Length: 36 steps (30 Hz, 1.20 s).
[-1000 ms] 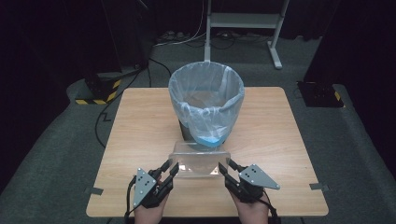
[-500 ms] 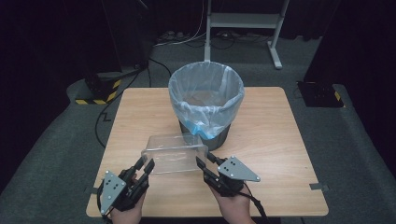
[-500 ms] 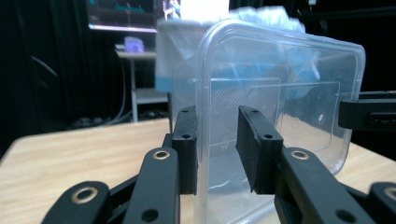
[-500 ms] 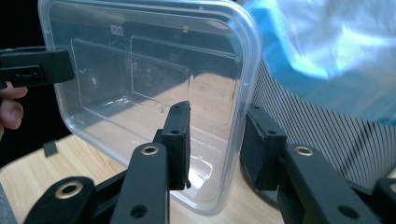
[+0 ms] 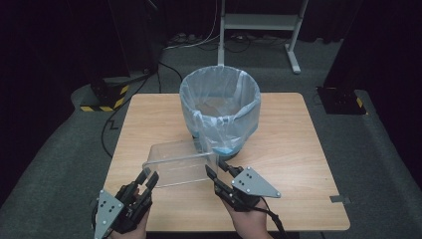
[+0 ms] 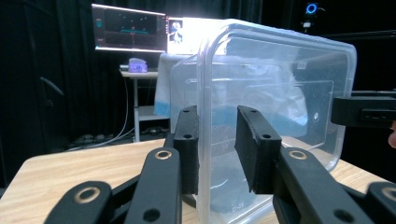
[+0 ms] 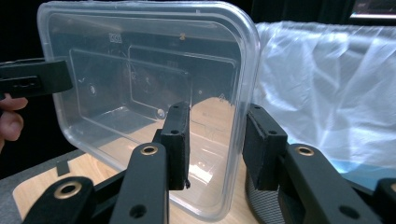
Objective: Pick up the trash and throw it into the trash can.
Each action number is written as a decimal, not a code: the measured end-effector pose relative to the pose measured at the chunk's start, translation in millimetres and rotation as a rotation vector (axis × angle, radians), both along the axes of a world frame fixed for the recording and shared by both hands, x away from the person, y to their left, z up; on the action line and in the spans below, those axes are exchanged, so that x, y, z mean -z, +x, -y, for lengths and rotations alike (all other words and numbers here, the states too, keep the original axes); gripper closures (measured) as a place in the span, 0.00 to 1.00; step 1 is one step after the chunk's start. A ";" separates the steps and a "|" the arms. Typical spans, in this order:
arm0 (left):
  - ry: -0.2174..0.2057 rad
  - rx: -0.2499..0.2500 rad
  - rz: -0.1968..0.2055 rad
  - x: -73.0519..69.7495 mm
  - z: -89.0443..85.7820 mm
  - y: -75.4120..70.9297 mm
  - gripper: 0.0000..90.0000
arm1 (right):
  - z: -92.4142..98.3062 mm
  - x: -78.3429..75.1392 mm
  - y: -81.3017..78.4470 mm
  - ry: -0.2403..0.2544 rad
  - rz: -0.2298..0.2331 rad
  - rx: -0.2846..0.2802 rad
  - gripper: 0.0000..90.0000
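A clear plastic container (image 5: 179, 164) stands tipped on its side just above the wooden table (image 5: 298, 149), held between my two grippers. My left gripper (image 5: 149, 177) is shut on its left rim, and in the left gripper view the jaws straddle the container's wall (image 6: 280, 93). My right gripper (image 5: 215, 168) is shut on the right rim, where the container (image 7: 140, 70) shows its embossed base and nothing inside. The left gripper's jaw (image 7: 32, 77) shows at the container's far end.
A dark bin with a pale blue liner (image 5: 219, 109) stands at the table's middle, just behind the container and close to my right gripper. Cables and a white stand (image 5: 259, 22) are on the floor beyond the table.
The container lay flat on the table between my grippers one second ago. Both grippers have since lifted it, tipped it on its side and carried it left.
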<state>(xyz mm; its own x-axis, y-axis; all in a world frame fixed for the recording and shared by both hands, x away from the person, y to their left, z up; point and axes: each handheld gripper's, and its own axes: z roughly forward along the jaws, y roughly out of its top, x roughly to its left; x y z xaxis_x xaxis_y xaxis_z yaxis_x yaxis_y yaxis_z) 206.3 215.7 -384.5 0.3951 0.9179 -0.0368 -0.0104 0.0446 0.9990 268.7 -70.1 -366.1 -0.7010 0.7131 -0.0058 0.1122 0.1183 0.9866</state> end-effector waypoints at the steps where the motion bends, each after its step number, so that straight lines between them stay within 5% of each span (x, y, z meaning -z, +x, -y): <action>1: 0.000 0.000 0.000 0.0 0.0 0.0 0.78 | 0.0 0.0 0.0 0.000 0.000 0.000 0.71; 8: 0.013 0.038 0.039 -14.9 15.5 15.9 0.78 | 16.2 -10.8 6.4 0.014 0.035 0.045 0.71; 21: 0.029 0.099 0.134 -61.4 35.8 55.0 0.80 | 40.1 -53.4 29.0 0.032 0.136 0.115 0.71; 29: 0.024 0.140 0.151 -95.4 42.0 103.9 0.81 | 48.6 -87.2 64.2 0.039 0.179 0.159 0.72; 36: 0.065 0.148 0.159 -107.5 48.5 143.2 0.81 | 55.6 -97.1 104.2 0.057 0.156 0.187 0.72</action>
<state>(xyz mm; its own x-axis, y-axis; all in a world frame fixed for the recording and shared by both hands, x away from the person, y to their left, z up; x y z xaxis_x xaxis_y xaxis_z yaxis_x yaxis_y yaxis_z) 349.4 167.2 -277.0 0.5217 0.8479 0.0943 -0.1660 -0.0075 0.9861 372.9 -125.8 -269.0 -0.5509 0.8324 -0.0599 -0.0278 0.0534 0.9982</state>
